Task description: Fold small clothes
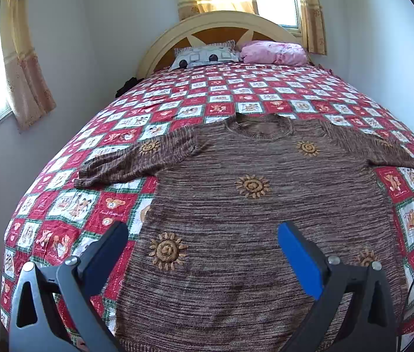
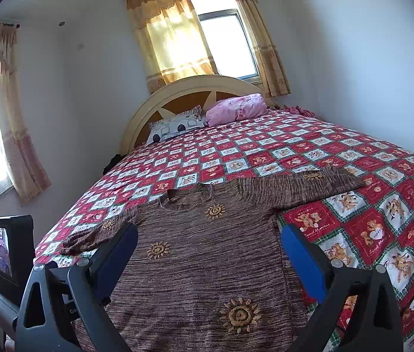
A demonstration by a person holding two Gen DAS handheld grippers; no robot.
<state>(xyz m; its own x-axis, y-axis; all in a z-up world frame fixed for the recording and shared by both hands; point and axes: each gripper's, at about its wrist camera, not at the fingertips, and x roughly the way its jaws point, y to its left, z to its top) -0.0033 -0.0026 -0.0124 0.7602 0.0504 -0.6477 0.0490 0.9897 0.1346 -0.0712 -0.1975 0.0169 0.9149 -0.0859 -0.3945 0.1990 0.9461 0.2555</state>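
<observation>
Brown knitted sweater with yellow sun motifs (image 1: 251, 205) lay flat on your red-and-white checked bedspread (image 1: 236, 94), collar toward the headboard, sleeves spread sideways | your left gripper (image 1: 202, 246) hovered over the hem, jaws spread | your right gripper (image 2: 210, 249) likewise, empty.

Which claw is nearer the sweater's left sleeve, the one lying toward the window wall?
Left. The left claw hovers open over the hem, left sleeve just ahead-left. The right claw hovers open nearer the sweater's right edge.

Patchwork bedspread (image 1: 69, 205), pink pillow (image 1: 274, 52), patterned pillow (image 1: 204, 55), curtains (image 2: 171, 35).
</observation>
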